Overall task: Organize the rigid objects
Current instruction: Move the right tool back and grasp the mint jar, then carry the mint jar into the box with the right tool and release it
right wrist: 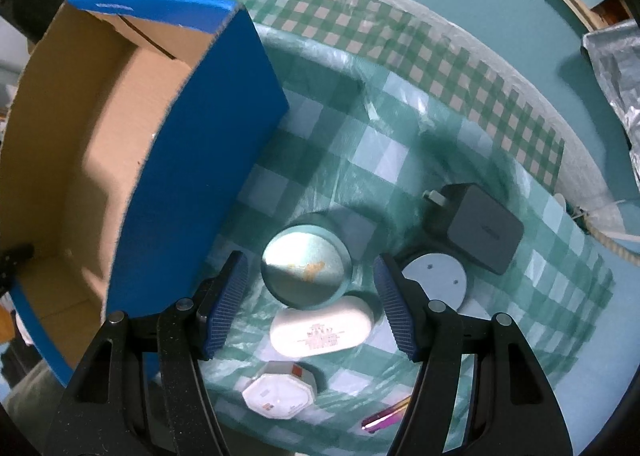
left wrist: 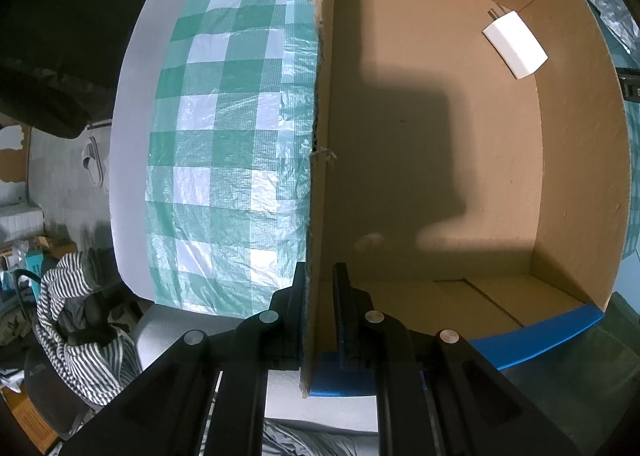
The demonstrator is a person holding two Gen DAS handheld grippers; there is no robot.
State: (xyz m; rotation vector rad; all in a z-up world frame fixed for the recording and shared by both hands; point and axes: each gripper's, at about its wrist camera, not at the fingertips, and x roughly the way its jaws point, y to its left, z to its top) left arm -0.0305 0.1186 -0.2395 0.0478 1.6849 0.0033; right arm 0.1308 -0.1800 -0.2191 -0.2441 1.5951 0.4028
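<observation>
right gripper (right wrist: 310,306) wide, empty; round tin (right wrist: 307,267) sits mid-frame between its fingers, slightly above. left gripper (left wrist: 319,312) clamped on box wall (left wrist: 320,175).

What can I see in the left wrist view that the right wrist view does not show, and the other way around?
Only the left wrist view shows the left gripper shut on the box wall, and a white charger lying inside the box.

Only the right wrist view shows the open right gripper above a round tin, with a white case, a grey charger, a grey disc and an octagonal box nearby.

Both show the cardboard box and the checked cloth.
</observation>
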